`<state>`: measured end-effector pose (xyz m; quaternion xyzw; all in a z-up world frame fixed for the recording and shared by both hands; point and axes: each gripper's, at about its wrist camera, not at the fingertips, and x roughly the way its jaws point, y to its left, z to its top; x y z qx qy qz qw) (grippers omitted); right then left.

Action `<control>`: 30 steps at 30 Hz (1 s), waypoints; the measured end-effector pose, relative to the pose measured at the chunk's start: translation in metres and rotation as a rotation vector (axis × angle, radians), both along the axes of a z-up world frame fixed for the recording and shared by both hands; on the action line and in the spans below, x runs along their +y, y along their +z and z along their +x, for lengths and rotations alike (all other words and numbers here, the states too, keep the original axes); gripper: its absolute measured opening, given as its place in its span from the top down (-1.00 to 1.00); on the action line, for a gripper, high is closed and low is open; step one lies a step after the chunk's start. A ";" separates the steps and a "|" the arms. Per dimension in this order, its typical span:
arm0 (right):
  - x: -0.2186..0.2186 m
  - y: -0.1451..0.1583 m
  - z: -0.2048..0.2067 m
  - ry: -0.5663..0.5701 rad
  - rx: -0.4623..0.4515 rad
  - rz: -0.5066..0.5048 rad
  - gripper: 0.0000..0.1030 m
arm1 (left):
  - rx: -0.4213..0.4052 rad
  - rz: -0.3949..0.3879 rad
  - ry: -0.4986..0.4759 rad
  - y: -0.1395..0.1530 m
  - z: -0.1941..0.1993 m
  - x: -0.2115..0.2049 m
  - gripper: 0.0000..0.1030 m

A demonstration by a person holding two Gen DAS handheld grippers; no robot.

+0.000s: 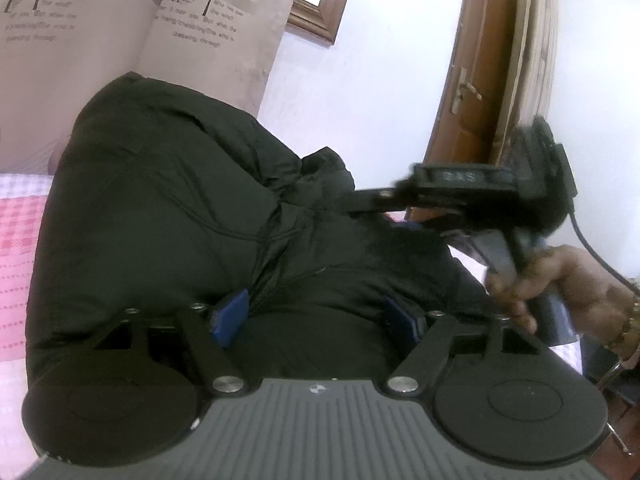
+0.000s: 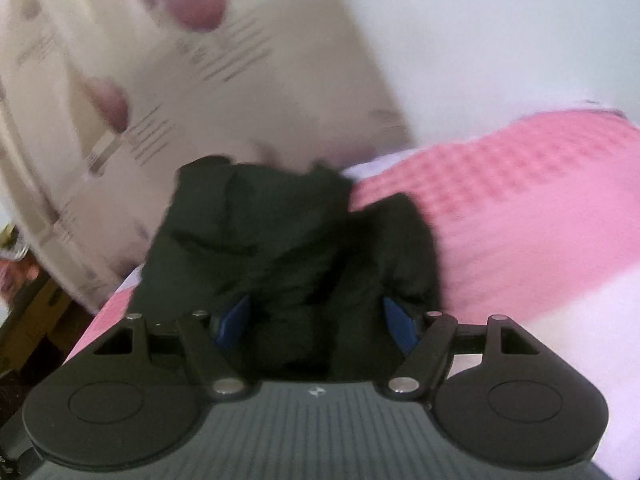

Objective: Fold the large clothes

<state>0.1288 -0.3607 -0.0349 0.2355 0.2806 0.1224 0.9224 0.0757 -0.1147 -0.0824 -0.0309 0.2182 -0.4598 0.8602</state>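
Note:
A large black jacket [image 1: 168, 200] hangs bunched in front of my left gripper [image 1: 316, 316]. Its blue pads [image 1: 232, 316] stand wide apart with black cloth between them; whether they grip it I cannot tell. The right gripper's body [image 1: 500, 184] shows in the left wrist view at the right, held by a hand [image 1: 568, 284], with its finger reaching into the jacket's collar area. In the blurred right wrist view the jacket [image 2: 280, 232] fills the space between the right gripper's [image 2: 316, 316] blue pads [image 2: 400, 320], which stand apart over a pink bed [image 2: 520, 200].
A pink checked bedcover [image 1: 16, 240] lies at the left. A cream curtain with leaf prints [image 1: 192, 20] hangs behind. A wooden door with a handle [image 1: 472, 92] stands at the right, next to a white wall [image 1: 380, 80]. A framed picture [image 1: 320, 0] hangs above.

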 end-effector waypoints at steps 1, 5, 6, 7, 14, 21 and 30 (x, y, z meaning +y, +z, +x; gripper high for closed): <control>0.008 0.000 0.003 0.048 -0.013 0.010 -0.05 | -0.001 -0.003 0.003 0.000 -0.001 0.001 -0.60; -0.018 -0.031 0.006 0.052 -0.020 0.195 0.12 | -0.010 -0.019 0.001 0.001 -0.005 0.004 -0.78; -0.029 -0.049 0.007 0.039 0.016 0.257 0.12 | -0.013 -0.018 -0.006 0.001 -0.005 0.003 -0.78; -0.039 -0.064 0.006 0.035 0.029 0.348 0.13 | -0.016 -0.012 -0.012 0.001 -0.006 0.002 -0.79; -0.060 -0.043 -0.006 -0.033 -0.001 0.357 -0.27 | -0.018 0.001 -0.018 0.001 -0.006 0.000 -0.87; -0.002 0.056 -0.013 0.022 -0.243 -0.227 -0.24 | -0.017 -0.006 -0.021 0.000 -0.006 -0.001 -0.89; 0.075 0.005 0.036 0.167 -0.143 -0.794 0.50 | -0.017 -0.013 -0.028 -0.001 -0.006 -0.001 -0.89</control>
